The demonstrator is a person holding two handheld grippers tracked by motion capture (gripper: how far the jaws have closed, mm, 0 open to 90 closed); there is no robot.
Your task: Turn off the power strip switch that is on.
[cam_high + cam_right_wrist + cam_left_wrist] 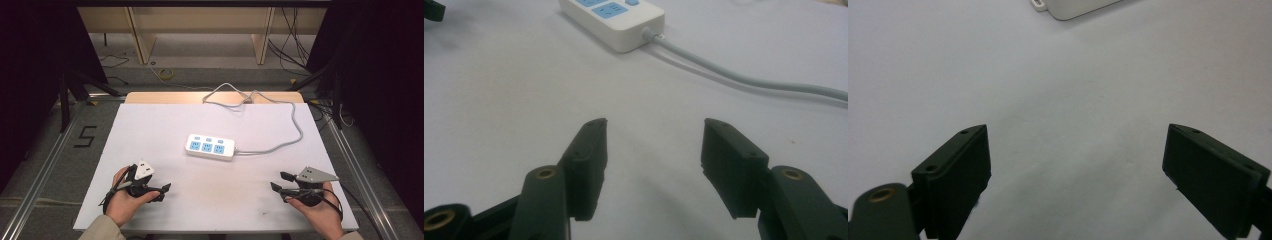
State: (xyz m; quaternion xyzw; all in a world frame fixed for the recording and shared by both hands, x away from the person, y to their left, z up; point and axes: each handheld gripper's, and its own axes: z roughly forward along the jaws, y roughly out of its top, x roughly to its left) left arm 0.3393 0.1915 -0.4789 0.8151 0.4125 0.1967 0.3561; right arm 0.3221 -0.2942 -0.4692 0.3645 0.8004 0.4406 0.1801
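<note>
A white power strip (210,147) with blue sockets lies in the middle of the white table (165,120); its grey cable (292,131) loops to the far edge. In the right gripper view the power strip (611,20) and its cable (744,79) lie ahead. One corner of the power strip (1075,7) shows at the top of the left gripper view. My left gripper (164,192) rests near the front left, open, nothing between its fingers. My right gripper (279,181) rests near the front right, open and empty, pointing left. Both grippers are well short of the strip.
The table's far wooden edge (165,97) holds the cable's loop. Metal frame rails (47,155) run along both sides. Loose cables (295,40) lie on the floor beyond, near wooden panels (142,35). Bare white surface (220,195) spans between the two grippers.
</note>
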